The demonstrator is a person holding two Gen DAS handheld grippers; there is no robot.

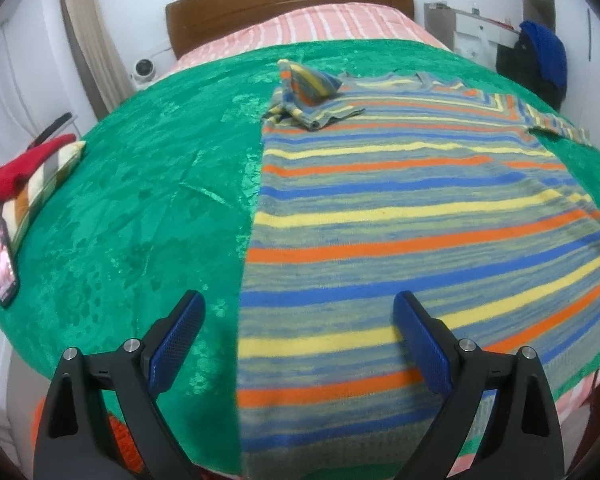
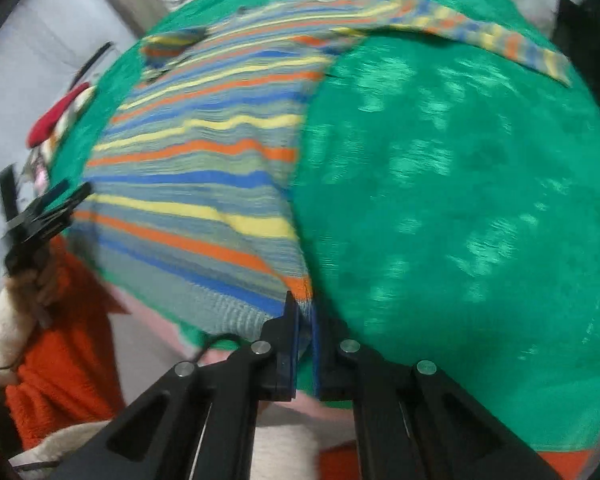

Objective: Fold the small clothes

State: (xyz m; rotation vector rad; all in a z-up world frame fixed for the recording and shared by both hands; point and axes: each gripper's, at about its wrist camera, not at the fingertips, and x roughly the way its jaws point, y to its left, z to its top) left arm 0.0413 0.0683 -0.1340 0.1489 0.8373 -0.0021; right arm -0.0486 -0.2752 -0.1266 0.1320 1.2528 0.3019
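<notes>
A striped knit sweater lies flat on a green blanket spread over a bed, filling the centre and right of the left wrist view. Its bands run in orange, yellow and blue over a grey-green ground, and one sleeve is folded in and bunched near the collar at upper centre, while the other sleeve stretches out toward the right edge.

The left gripper hangs over the sweater's near hem with its blue-padded fingers spread wide and nothing between them. The right gripper, low in the centre of its own view, has its fingers drawn almost together on the sweater's lower corner, where the knit meets the blanket; the cloth appears to be pinched between the pads, though motion blur softens that spot.

The right wrist view is smeared throughout, so the blanket's pattern shows only as pale patches. The sweater's right side runs out of the left wrist frame. At the left edge of that frame sit a red-and-striped folded pile and a dark phone (its screen glows pink, but nothing on it can be read). A hand with an orange sleeve holds the other gripper at the left of the right wrist view.
</notes>
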